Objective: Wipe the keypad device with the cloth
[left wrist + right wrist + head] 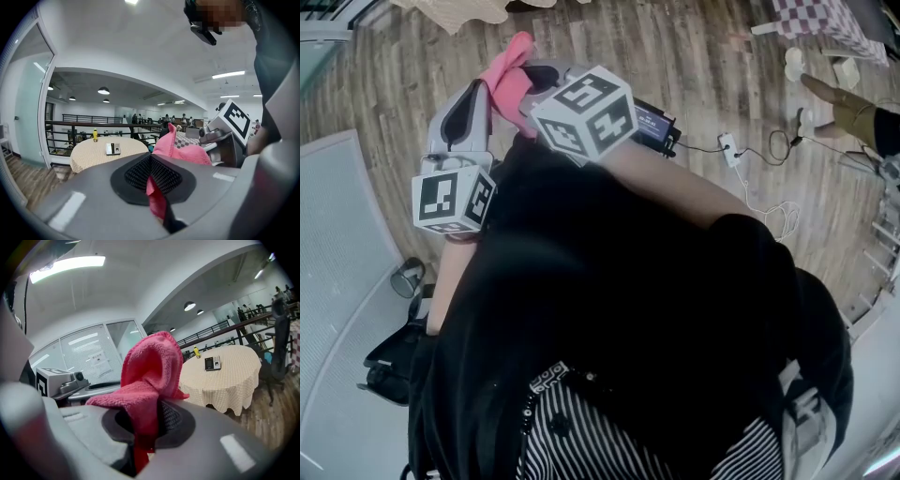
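Wooden floor (pixel 694 84); 2 tools (pixel 151 164) (pixel 150 414) pinch cloth (pixel 150 366).

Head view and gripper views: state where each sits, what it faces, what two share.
Head view: on the head, steeply down at floor; shows torso, left tool, right tool, cloth.
Left gripper view: on left tool, faces table; right tool alongside.
Right gripper view: on right tool, faces table; left tool alongside.
Shared: cloth, keypad device.
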The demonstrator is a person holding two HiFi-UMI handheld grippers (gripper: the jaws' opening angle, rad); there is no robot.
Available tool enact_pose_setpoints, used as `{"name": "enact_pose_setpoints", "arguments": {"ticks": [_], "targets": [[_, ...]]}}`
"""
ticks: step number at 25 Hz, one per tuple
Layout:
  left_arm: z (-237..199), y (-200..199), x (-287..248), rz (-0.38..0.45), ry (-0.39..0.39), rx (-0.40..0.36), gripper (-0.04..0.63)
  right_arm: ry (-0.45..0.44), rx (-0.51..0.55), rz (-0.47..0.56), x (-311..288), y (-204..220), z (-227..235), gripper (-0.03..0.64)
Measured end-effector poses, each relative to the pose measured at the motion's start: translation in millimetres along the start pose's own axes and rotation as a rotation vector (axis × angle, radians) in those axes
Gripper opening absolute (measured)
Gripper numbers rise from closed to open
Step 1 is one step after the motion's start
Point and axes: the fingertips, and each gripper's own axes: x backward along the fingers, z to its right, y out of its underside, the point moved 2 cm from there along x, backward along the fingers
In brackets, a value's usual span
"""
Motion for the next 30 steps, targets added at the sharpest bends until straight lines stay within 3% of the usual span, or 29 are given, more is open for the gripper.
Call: {"name": "enact_pose_setpoints", "arguments": {"ticks": [6, 19, 27, 30], "targets": [[-7.6, -5.5, -17.1, 0.012, 0.001, -0.006, 0.003, 0.013, -0.004, -0.007, -5.2, -10.8, 13.4, 0.061], [-35.7, -6.3, -63.8, 0.023, 0.104, 0.007, 0.003, 0.101, -0.029, 0.017, -29.3, -27.0, 49.9, 0.063], [-67.7, -18.3, -101.6, 0.041, 0.183, -0.008, 0.003, 0.158, -0.050, 0.052, -57.2, -49.9, 75.6, 0.063], [-113.2, -32.5, -124.9, 0.037, 0.214, -0.001, 0.003, 0.183, -0.088, 0.058, -97.9, -76.6, 87.5, 0.061]]}}
